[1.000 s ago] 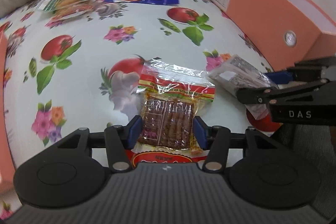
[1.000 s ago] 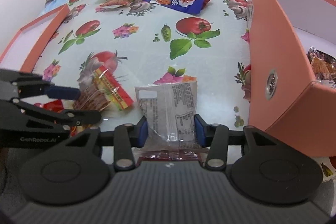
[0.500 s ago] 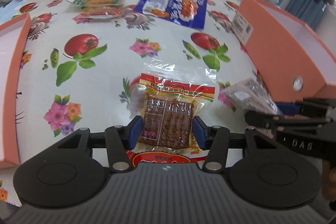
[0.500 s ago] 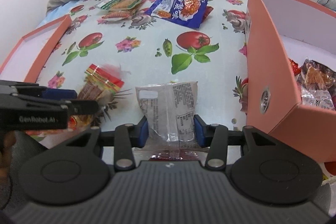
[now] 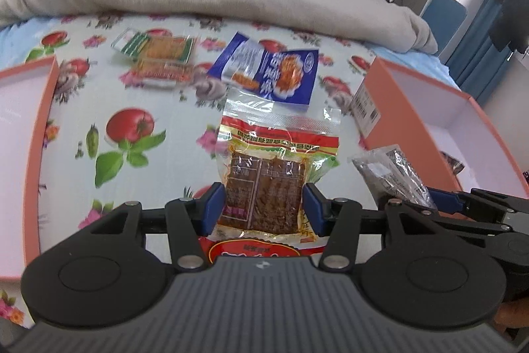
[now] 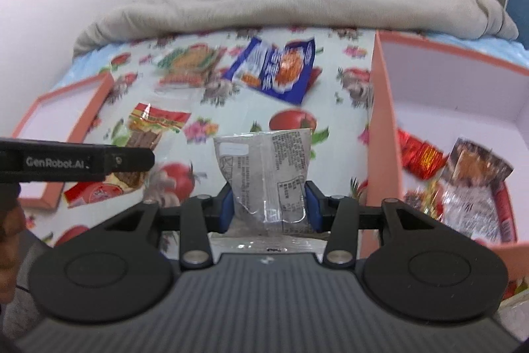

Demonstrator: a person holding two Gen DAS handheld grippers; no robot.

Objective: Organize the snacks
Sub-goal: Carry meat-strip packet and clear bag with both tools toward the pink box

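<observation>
- Up close, the left gripper (image 5: pixel 264 209) is pinching a clear packet of brown dried snack (image 5: pixel 269 184) between its blue pads, holding it above the floral tablecloth (image 5: pixel 132 134).
- Beside it, the right gripper (image 6: pixel 269 204) is squeezing a silver-grey snack packet (image 6: pixel 266 174) the same way.
- Just to the right, an orange box (image 6: pixel 383 134) is standing open, with red and foil snack bags lying inside.
- Farther back, a blue snack bag (image 5: pixel 271 73) and a green-edged packet (image 5: pixel 155 48) are lying on the cloth.

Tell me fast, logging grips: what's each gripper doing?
Left gripper: shut on the red jerky packet.
Right gripper: shut on the grey packet.
</observation>
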